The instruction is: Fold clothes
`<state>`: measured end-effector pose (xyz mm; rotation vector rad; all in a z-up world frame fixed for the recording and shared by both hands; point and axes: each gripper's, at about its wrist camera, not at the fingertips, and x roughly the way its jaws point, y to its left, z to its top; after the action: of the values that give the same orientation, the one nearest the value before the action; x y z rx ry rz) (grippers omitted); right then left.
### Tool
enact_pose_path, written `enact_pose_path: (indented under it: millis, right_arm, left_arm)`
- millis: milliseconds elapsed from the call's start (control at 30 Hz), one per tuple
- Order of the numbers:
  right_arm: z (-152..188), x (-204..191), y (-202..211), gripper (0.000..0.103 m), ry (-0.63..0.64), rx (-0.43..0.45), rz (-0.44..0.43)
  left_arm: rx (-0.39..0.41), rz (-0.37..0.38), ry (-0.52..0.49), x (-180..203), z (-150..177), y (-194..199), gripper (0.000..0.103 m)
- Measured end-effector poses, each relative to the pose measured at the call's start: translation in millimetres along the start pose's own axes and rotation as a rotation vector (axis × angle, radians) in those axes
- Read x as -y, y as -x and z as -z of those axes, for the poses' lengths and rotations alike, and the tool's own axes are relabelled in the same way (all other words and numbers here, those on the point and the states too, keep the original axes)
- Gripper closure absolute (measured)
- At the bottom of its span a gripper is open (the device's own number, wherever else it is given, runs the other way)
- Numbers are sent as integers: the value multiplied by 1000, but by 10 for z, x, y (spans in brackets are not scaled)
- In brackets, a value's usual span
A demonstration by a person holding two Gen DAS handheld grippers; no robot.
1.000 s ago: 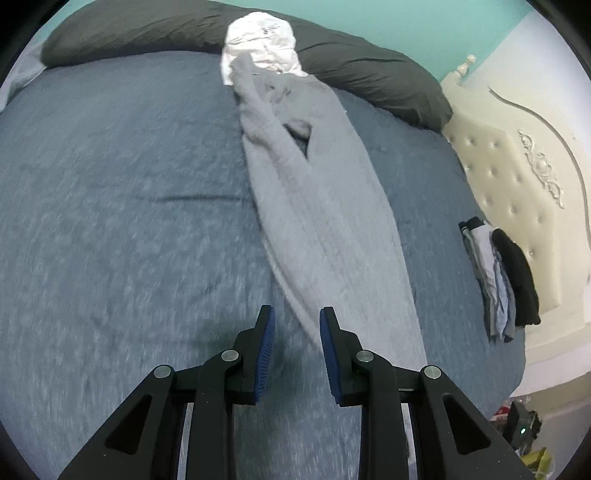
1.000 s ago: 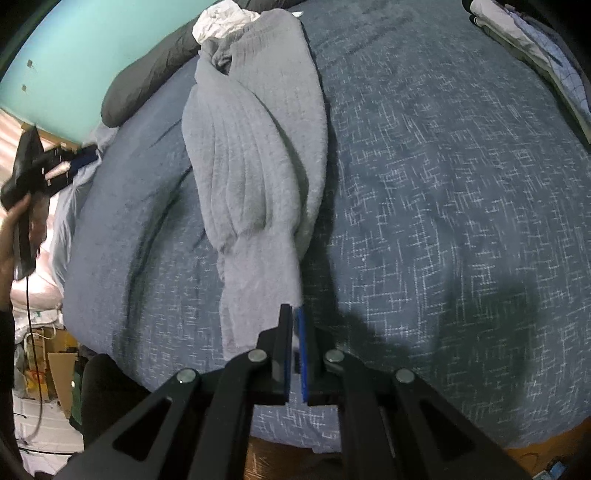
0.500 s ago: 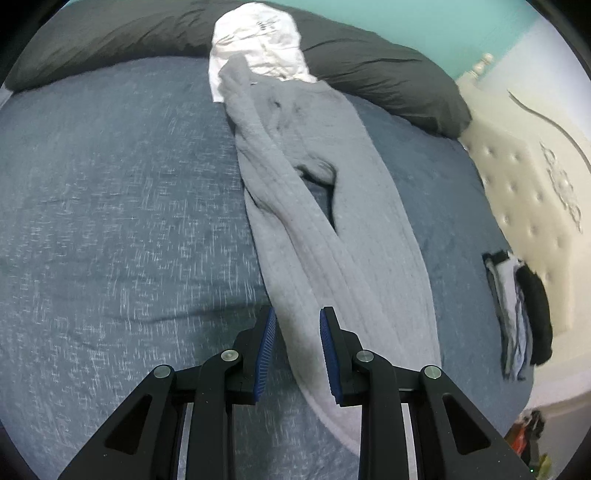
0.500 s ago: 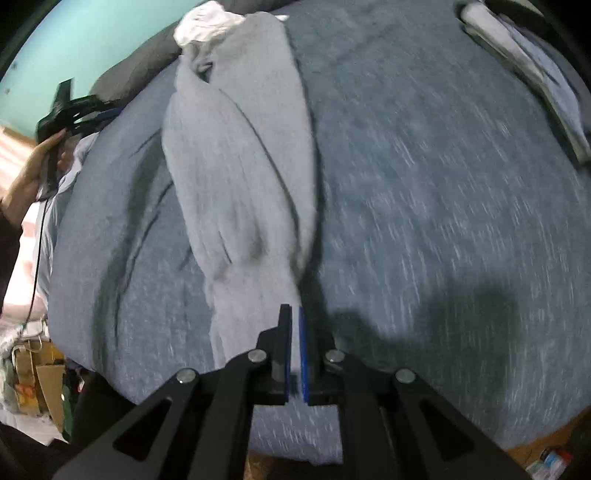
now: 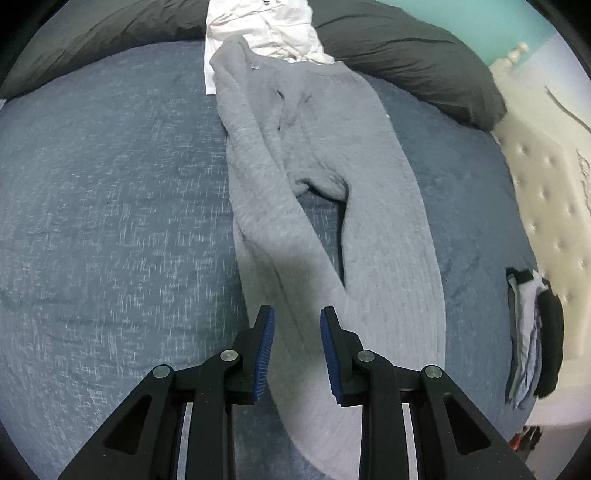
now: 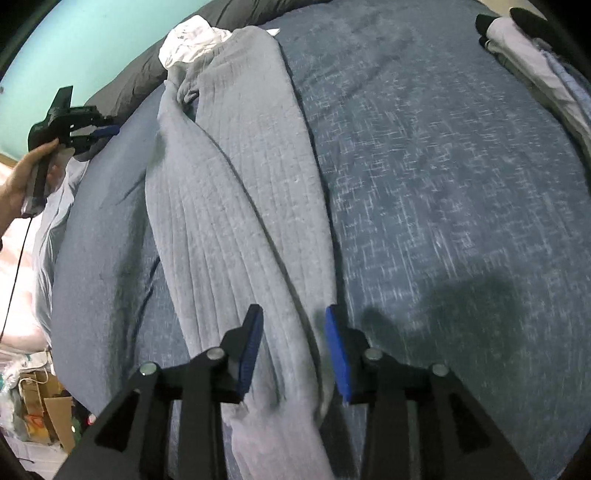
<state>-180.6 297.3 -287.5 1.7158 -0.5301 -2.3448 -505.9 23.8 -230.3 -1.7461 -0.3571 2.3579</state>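
So we've got the grey pants [image 5: 376,229] stretched lengthwise across the blue bed [image 5: 110,206], waistband up by the dark pillow [image 5: 406,51] and a white garment [image 5: 258,26], legs running down toward us. Going left to right: in the right wrist view our left hand [image 6: 22,181] is way off at the left edge with the left gripper [image 6: 107,130]. From its own camera, that left gripper [image 5: 297,354] hangs over the near leg with the fingers a modest gap apart, gripping nothing.

Next over, the right gripper [image 6: 293,350] sits at the cuff end, and its jaws are opening right now. The cloth lies between them but the pads aren't pressing on it, so the leg looks let go.

Far right, a stack of folded clothes [image 5: 532,332] sits by the headboard [image 5: 546,177].

What could go sideways: the legs cross and don't line up, so folding from here probably bakes in a twist. The thick knit could also bunch up if we pinch one layer only.
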Motion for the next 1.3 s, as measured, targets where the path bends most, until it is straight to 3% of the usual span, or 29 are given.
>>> enact_pose_path:
  millis: [300, 633, 900, 1300]
  right_arm:
    - [-370, -184, -226, 68, 37, -11, -17]
    - [-513, -440, -461, 68, 49, -40, -21]
    - [-645, -558, -665, 67, 18, -29, -8]
    - [-673, -503, -703, 67, -13, -46, 0]
  left_arm:
    - [-17, -37, 70, 15, -388, -275, 72]
    - [-21, -63, 22, 26, -1016, -560, 69]
    - [-38, -142, -37, -10, -1498, -839, 68]
    - [-17, -188, 53, -338, -1854, -1071, 68]
